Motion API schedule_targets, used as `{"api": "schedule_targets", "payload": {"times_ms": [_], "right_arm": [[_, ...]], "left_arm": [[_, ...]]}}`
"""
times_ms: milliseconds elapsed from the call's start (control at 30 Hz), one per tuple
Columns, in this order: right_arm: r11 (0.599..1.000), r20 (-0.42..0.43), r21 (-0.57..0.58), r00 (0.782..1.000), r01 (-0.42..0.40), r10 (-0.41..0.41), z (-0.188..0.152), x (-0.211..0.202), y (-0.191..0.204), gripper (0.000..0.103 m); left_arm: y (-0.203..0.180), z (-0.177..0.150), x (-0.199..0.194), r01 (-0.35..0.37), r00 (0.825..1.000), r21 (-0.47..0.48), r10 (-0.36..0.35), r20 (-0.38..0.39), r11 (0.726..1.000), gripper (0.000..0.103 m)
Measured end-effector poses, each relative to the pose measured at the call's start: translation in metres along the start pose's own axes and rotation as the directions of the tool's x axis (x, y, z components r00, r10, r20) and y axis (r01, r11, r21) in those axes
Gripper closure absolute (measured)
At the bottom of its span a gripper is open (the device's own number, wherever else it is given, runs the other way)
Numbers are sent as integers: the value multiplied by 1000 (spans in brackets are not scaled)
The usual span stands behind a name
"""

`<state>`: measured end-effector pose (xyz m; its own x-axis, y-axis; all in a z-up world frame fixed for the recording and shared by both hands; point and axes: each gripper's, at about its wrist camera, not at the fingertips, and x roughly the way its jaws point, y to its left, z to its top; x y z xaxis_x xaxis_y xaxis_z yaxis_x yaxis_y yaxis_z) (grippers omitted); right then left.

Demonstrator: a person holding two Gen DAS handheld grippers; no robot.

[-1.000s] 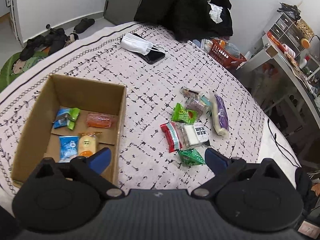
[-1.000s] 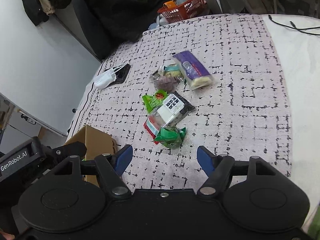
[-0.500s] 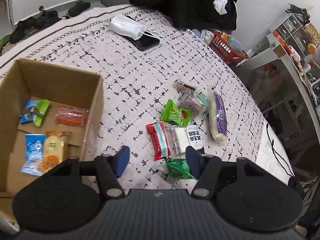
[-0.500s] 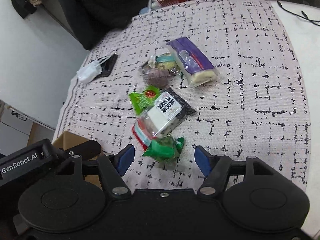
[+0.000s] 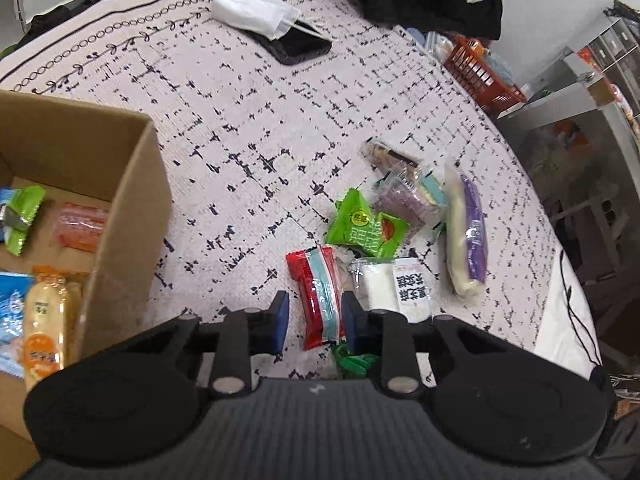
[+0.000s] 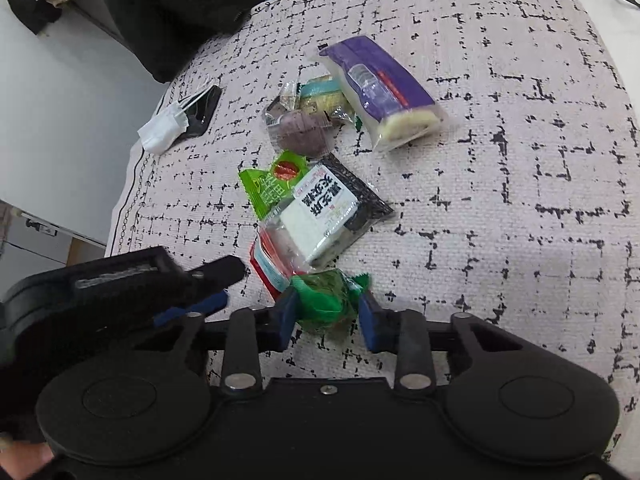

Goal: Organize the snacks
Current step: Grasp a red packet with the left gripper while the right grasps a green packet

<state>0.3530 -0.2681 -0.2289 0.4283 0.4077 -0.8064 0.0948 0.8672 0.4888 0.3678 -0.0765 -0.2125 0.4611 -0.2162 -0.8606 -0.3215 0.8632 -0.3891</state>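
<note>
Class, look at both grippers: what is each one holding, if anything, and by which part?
Left gripper straddles the red packet's near end. Right gripper closes around the dark green packet's middle. Neither packet is lifted; firm grip cannot be told.

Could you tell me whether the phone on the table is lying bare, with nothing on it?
No, a white face mask lies across one end of the phone.

I'm seeing even, soft indoor light, shadows barely showing; fisheye is bending my edges, and far corners are looking slightly soft and blurred.
</note>
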Motion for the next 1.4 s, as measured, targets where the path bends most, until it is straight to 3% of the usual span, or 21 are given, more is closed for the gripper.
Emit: {"api": "schedule_targets", "payload": {"times_ms": [533,733,867,1100,1233,1267,1300,1400], "right_arm": [[999,68,21,997,40,-42,6,-17,-17,80],[998,76,23,996,55,-56,7,-18,-19,74],[997,65,4,995,71,-72,7,-11,-16,60],[998,68,-1,996,64,-64,9,0,-13,57],[999,58,3,997,46,-46,10,6,-12,57],[999,54,2,998,42,-42,10,7,-12,60],[999,51,2,998,34,-34,9,7,-11,70],[1000,54,-12,998,23,-22,8,5,-9,74]], "left_arm": [[-10,2,30,-45,999,21,45,-2,999,82],[-13,2,34,-44,999,7,44,-4,999,79],[-11,2,39,-36,999,-22,35,-18,999,77],[-10,2,40,-23,999,-27,22,-24,999,81],[-11,1,35,-21,999,-16,21,-30,1000,82],[-12,0,33,-22,999,-10,21,-28,1000,82],[-12,-1,30,-21,999,-4,21,-27,1000,82],[-12,-4,22,-18,1000,1,18,-23,1000,82]]}}
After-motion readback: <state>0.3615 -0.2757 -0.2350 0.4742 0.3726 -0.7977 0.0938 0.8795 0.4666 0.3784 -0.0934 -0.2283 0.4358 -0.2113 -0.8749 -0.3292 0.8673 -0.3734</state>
